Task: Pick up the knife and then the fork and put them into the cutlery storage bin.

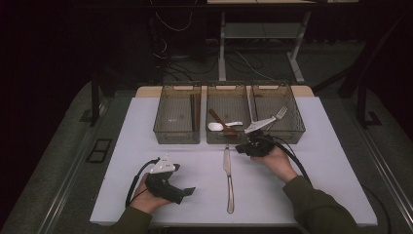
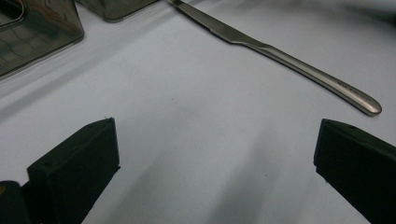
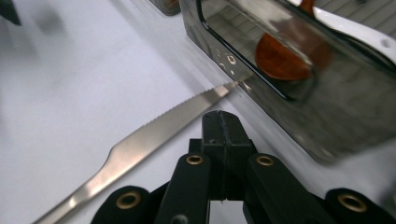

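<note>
Three bins [image 1: 229,127] stand just beyond the knife [image 1: 228,173], tip touching one.

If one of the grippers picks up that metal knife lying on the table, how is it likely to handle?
The knife is probably stiff, being one metal piece. Its polished handle looks smooth, so it may slip between pads. Lying flat on the table, it likely slides rather than rolls.
</note>
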A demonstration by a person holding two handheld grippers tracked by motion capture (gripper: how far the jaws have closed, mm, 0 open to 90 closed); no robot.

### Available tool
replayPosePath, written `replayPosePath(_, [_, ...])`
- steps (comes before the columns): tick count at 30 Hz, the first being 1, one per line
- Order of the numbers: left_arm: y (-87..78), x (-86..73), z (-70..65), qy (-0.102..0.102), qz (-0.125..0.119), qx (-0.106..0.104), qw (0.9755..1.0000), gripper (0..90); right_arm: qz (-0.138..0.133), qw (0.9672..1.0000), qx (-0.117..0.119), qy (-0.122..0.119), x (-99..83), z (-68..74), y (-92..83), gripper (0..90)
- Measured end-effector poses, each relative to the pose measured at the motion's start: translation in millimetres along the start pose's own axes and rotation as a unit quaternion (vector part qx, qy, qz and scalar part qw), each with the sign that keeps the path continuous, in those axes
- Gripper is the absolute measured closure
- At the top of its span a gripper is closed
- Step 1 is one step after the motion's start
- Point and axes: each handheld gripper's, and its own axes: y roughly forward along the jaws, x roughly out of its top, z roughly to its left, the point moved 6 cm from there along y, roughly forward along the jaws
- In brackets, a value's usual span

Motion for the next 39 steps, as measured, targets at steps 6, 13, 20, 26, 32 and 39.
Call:
replayPosePath(6, [-0.2,-0.1,-0.1,0.0,-0.001,-0.002,1.0,0.0,0.009,0.9999,-0.007,0.001,6.7,2.0,21.0,89.6])
replayPosePath(13, [-0.1,-0.3,0.1,0.001,0.0,-0.003,1.0,0.0,0.017,0.9997,-0.02,0.0,11.6,-0.5,29.4,89.7])
replayPosePath(20, [0.0,0.0,-0.2,0.003,0.001,-0.003,1.0,0.0,0.019,0.9997,-0.013,-0.002,16.5,4.4,36.7,89.6])
replayPosePath(26, [-0.5,0.1,-0.2,0.002,0.0,-0.003,1.0,0.0,0.021,0.9997,-0.001,-0.013,24.2,16.5,47.5,89.6])
replayPosePath(32, [-0.8,0.1,-0.1,0.002,-0.001,-0.003,1.0,0.0,0.024,0.9992,0.016,-0.026,31.0,31.9,56.9,89.7])
replayPosePath(39, [-1.6,0.3,0.2,0.003,-0.001,-0.003,1.0,0.0,0.03,0.9976,0.039,-0.048,36.9,53.3,66.0,89.6])
